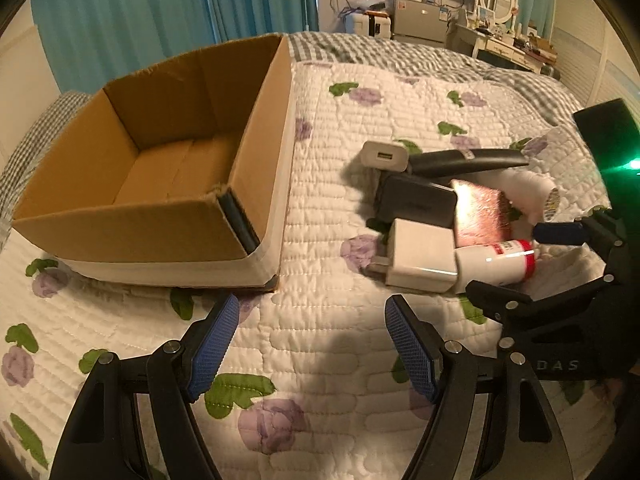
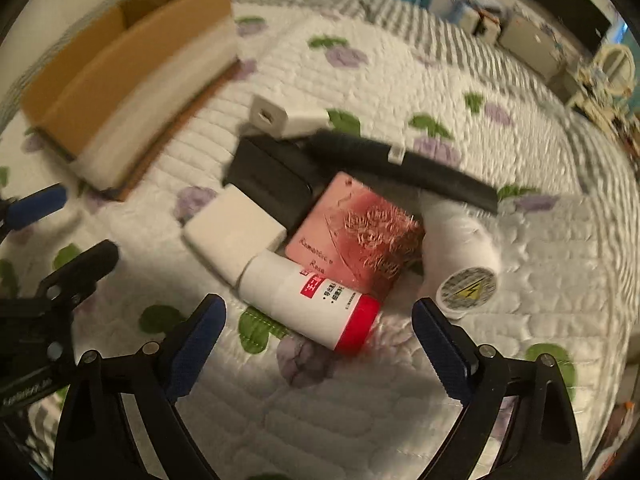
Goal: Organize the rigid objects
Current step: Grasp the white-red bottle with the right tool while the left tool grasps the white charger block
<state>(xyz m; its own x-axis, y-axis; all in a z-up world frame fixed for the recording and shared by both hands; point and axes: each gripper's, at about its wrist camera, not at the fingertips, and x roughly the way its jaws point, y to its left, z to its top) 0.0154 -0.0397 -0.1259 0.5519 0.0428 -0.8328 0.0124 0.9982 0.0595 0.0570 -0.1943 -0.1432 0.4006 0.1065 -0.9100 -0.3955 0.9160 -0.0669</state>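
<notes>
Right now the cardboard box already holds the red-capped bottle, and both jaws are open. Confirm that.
Not quite. The cardboard box is empty in the left wrist view; the red-capped bottle lies on the quilt beside the pink box. Both jaws are open, as stated.

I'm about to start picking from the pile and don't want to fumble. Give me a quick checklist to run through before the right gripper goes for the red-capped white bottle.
1. Right gripper open and holding nothing: ok.
2. Left gripper open and holding nothing: ok.
3. Red-capped white bottle lies between the right fingers' line of approach: ok.
4. Bottle free of neighbours: not ok; it rests against the white charger and the pink box.
5. Cardboard box open with room inside: ok; nothing shows on its visible floor.
6. Right view sharp enough to judge fine alignment: not ok; it is motion-blurred.
</notes>
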